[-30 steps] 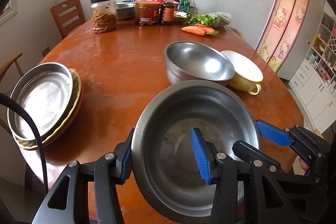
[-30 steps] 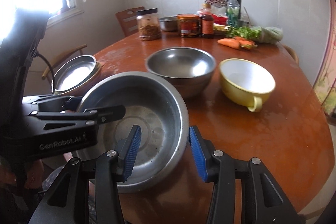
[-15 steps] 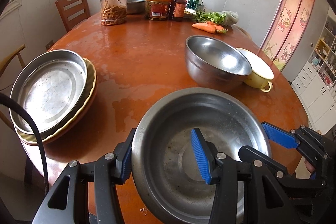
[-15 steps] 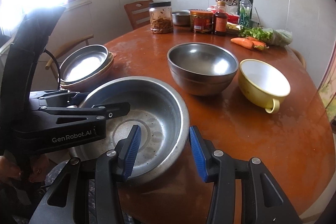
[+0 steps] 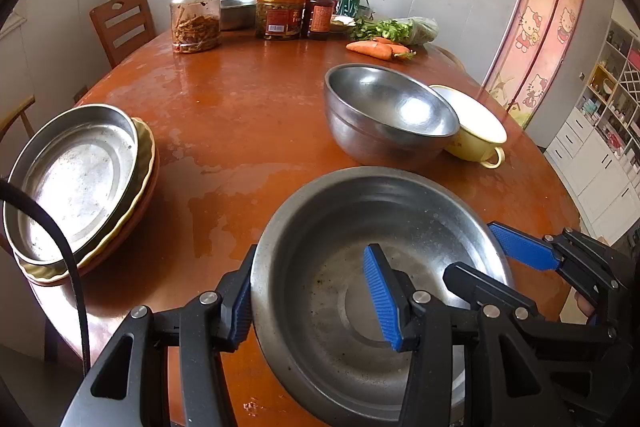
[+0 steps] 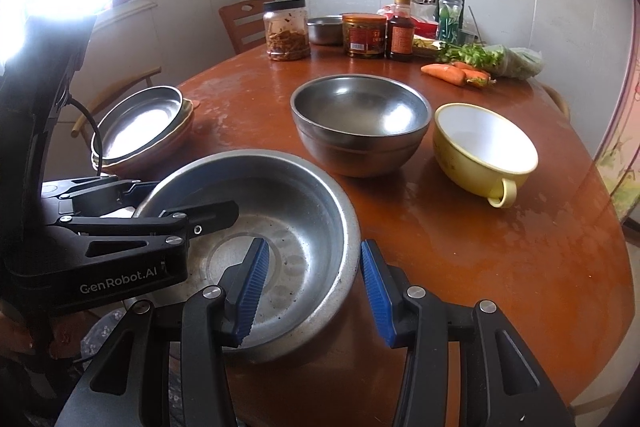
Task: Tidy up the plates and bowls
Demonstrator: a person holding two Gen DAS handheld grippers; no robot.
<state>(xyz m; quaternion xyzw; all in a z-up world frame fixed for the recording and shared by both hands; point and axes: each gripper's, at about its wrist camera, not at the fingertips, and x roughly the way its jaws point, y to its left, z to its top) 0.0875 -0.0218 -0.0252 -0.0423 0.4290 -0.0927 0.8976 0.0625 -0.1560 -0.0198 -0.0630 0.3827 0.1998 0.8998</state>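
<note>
A wide steel basin [image 5: 372, 291] sits at the near edge of the round table; it also shows in the right wrist view [image 6: 280, 239]. My left gripper [image 5: 312, 295] straddles its left rim, one pad outside and one inside. My right gripper [image 6: 314, 291] straddles its right rim the same way; its blue fingers [image 5: 520, 247] show in the left wrist view. Neither pair of pads visibly presses the rim. A deep steel bowl [image 6: 360, 123] and a yellow handled bowl [image 6: 484, 151] stand beyond. A steel plate [image 5: 76, 179] tops a plate stack at the left.
Jars [image 5: 196, 17], bottles [image 5: 320, 11], a small steel bowl [image 6: 326, 29], carrots [image 5: 378, 49] and greens crowd the far side of the red-brown table [image 5: 240, 115]. A wooden chair [image 5: 122, 23] stands behind. A cable [image 5: 60, 251] hangs at the left.
Both grippers and the basin have drawn back toward the near table edge; the deep bowl, yellow bowl and plate stack now look farther away. The jaws have kept the same width.
</note>
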